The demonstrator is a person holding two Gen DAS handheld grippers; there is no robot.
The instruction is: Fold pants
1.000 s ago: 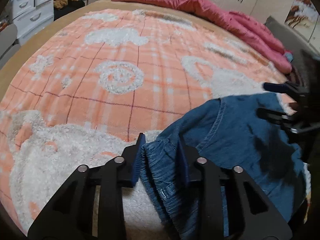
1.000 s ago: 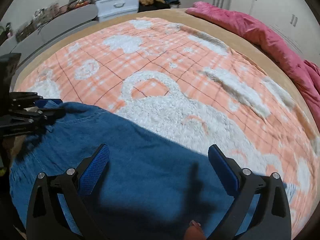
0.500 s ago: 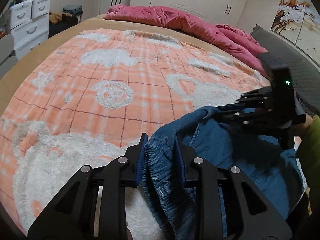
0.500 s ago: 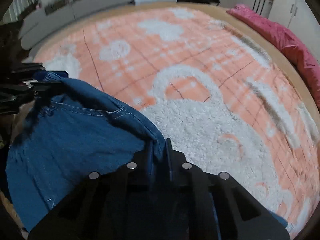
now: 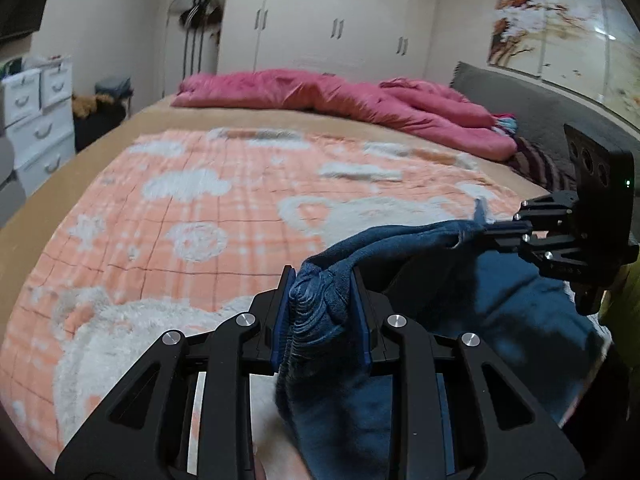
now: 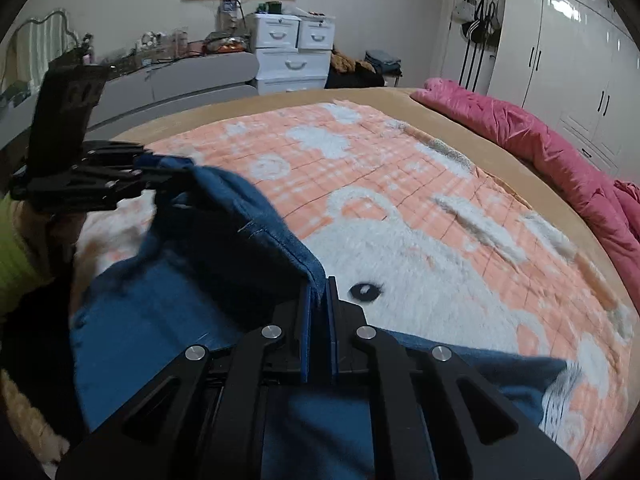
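Note:
Blue denim pants (image 5: pixel 500 312) hang lifted at one edge above the orange and white blanket (image 5: pixel 200 216) on the bed. My left gripper (image 5: pixel 322 300) is shut on a bunched thick part of the pants' edge. My right gripper (image 6: pixel 319 292) is shut on a thin seam of the same edge (image 6: pixel 256 216). The fabric stretches between the two grippers, and the rest of it droops to the blanket below. In the left wrist view the right gripper (image 5: pixel 486 226) shows at the right; in the right wrist view the left gripper (image 6: pixel 160 170) shows at the left.
A rumpled pink duvet (image 5: pixel 340 96) lies along the far side of the bed. White drawers (image 6: pixel 294 56) and a cluttered grey unit (image 6: pixel 168 76) stand beyond the bed's edge. White wardrobes (image 5: pixel 328 20) line the wall. A green sleeve (image 6: pixel 14 248) shows at the left.
My right gripper went from wide open to shut on the pants' edge. Both grippers have risen and tipped up, lifting that edge off the blanket.

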